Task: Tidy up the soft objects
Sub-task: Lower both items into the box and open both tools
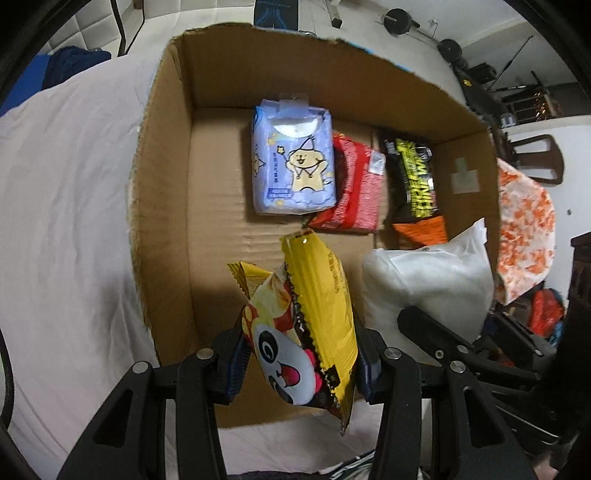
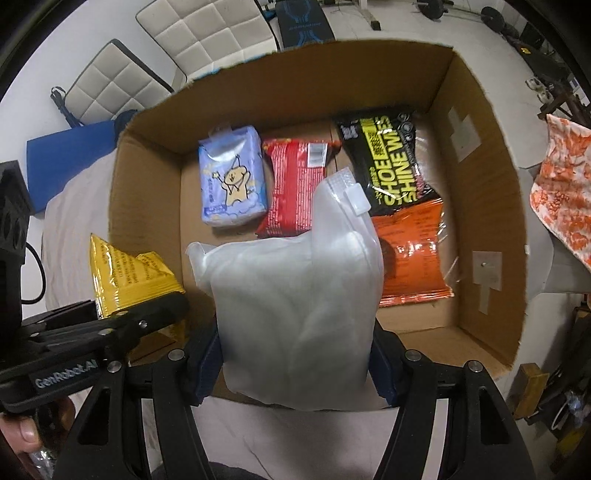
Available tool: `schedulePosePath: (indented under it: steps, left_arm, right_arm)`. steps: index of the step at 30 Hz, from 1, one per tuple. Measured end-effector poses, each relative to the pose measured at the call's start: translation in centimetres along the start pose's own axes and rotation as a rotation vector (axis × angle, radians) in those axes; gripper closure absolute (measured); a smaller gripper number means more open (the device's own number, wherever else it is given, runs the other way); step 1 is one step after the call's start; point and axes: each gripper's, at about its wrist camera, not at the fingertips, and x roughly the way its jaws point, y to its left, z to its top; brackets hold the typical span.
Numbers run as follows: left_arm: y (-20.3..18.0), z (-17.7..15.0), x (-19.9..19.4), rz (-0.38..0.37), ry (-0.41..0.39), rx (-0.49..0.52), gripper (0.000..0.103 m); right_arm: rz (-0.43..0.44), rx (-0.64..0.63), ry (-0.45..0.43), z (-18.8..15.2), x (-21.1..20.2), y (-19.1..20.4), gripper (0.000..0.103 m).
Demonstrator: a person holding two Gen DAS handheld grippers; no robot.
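My left gripper (image 1: 301, 365) is shut on a yellow snack bag (image 1: 306, 317) with a panda face, held over the near left part of an open cardboard box (image 1: 162, 206). My right gripper (image 2: 295, 358) is shut on a white translucent zip pouch (image 2: 295, 306), held over the box's (image 2: 491, 206) near middle. On the box floor lie a blue tissue pack (image 1: 293, 166), a red packet (image 1: 354, 192) and a black and orange shoe wipes pack (image 1: 415, 181). The same three show in the right wrist view: the blue pack (image 2: 232, 181), the red packet (image 2: 291, 184) and the wipes pack (image 2: 399, 184).
The box stands on a white sheet (image 1: 62, 221). An orange and white patterned cloth (image 1: 526, 229) hangs right of the box. The left gripper with its yellow bag (image 2: 125, 273) shows at the left of the right wrist view. Padded chairs (image 2: 207, 33) and gym gear stand beyond.
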Motion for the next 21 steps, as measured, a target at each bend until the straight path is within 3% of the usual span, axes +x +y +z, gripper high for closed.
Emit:
schedulePosePath:
  steps: [21]
  left_arm:
    - [1.0, 0.2, 2.1, 0.122, 0.027, 0.005, 0.057]
  right_arm:
    - [0.009, -0.035, 0.103, 1.7, 5.3, -0.2, 0.025]
